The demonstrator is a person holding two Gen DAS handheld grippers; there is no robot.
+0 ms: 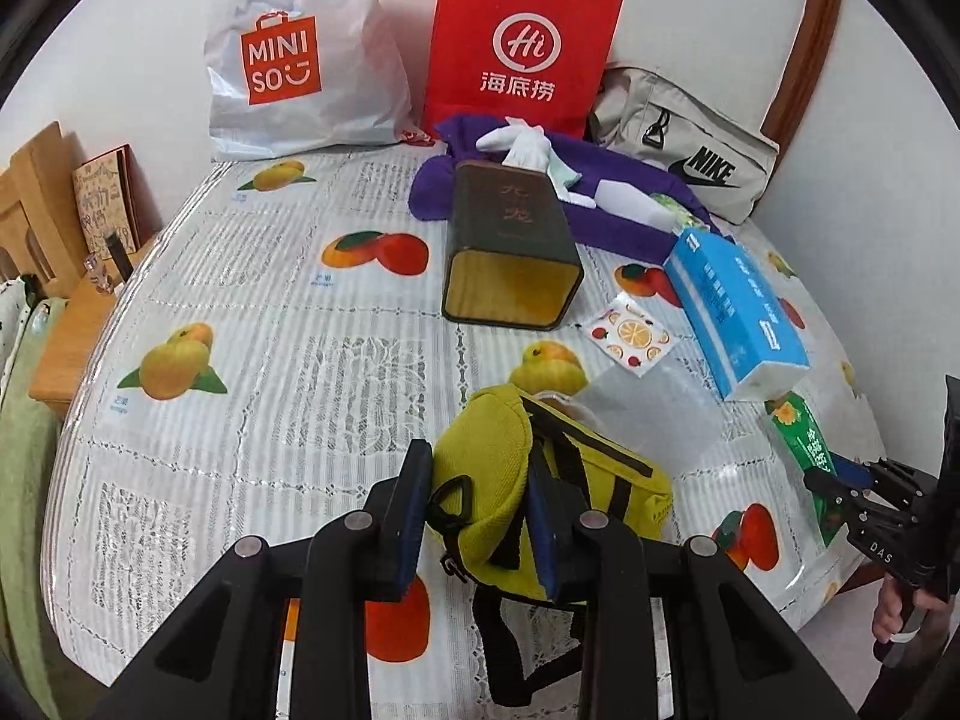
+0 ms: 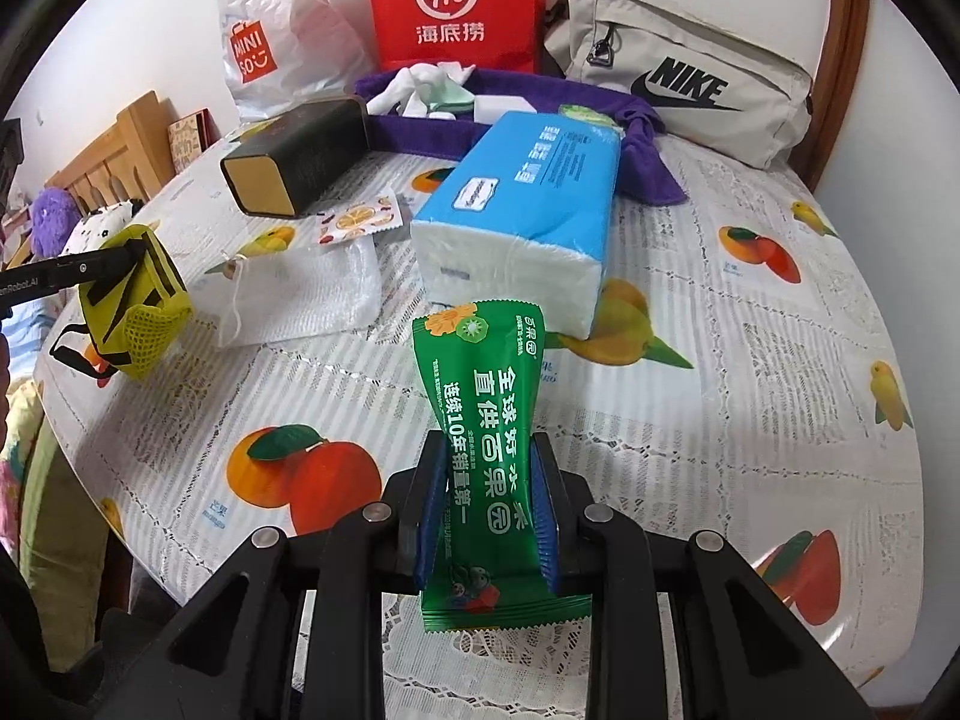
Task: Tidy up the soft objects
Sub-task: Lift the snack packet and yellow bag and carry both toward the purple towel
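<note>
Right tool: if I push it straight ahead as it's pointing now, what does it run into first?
Probably the blue tissue pack. The right tool is shut on the green packet, whose top edge already reaches near the pack's closest end, so the packet would likely touch first. Depth is uncertain.

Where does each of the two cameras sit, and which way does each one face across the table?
Left wrist: on the left gripper, facing the wall across the table; its fingers clamp the yellow pouch; the right gripper and a hand show at right.
Right wrist: on the right gripper, facing the same wall; its fingers clamp the green packet; the left gripper shows at far left.
Shared: red bag, dark tin, blue tissue pack.
</note>
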